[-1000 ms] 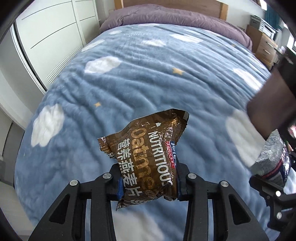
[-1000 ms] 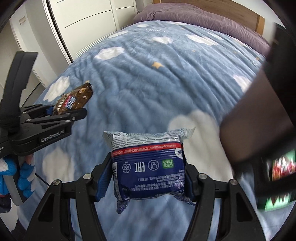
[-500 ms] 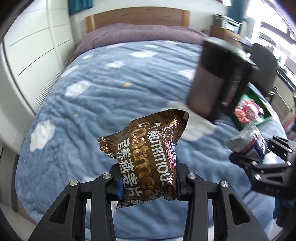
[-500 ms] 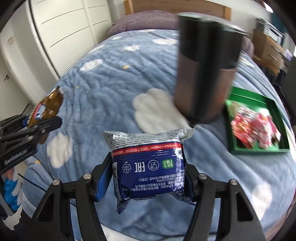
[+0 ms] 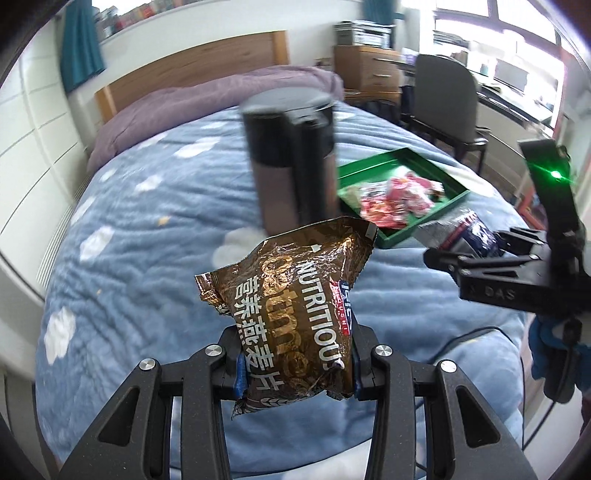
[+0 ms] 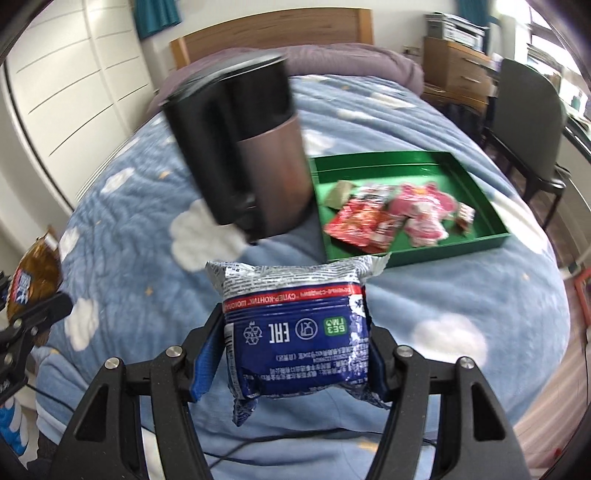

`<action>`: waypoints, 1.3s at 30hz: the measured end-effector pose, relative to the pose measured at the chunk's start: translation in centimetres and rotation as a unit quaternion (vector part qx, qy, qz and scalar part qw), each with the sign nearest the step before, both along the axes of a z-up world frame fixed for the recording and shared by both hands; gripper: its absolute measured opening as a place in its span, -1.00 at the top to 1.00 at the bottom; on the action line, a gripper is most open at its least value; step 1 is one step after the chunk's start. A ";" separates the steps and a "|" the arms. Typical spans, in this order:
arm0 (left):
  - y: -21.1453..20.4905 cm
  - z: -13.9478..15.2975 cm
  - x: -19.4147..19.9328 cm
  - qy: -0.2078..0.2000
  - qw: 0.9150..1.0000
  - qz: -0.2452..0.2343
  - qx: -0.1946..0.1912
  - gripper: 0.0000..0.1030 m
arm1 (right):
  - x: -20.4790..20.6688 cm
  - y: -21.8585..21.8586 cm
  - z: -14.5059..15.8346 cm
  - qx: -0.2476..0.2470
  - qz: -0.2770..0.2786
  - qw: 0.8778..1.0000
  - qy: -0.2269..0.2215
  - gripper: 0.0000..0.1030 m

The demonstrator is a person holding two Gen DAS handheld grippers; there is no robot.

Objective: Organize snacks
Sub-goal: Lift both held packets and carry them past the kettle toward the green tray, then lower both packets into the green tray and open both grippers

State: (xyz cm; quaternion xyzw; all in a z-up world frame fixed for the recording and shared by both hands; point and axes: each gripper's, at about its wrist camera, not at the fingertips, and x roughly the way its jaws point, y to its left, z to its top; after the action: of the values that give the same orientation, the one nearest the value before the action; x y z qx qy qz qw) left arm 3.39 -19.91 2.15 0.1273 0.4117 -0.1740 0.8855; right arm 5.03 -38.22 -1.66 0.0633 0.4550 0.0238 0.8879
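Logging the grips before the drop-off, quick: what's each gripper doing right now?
Left gripper: shut on the brown oatmeal packet.
Right gripper: shut on the blue packet.

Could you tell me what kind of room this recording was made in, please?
It looks like a bedroom that doubles as a study. A bed with a blue cloud-print blanket and a wooden headboard fills the view, white wardrobe doors line one wall, and an office chair stands by a desk near the window.
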 end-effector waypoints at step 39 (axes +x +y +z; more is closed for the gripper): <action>-23.0 -5.5 14.7 -0.001 0.996 -0.080 0.038 0.31 | 15.0 -21.5 -6.7 -0.007 -0.122 0.992 -0.023 -0.80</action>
State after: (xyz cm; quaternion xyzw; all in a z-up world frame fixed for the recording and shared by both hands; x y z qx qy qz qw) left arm 18.06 -42.93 -3.33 0.1932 0.4056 -0.2280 0.8638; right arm 19.98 -59.77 -8.41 0.1111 0.4238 -0.0864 0.8948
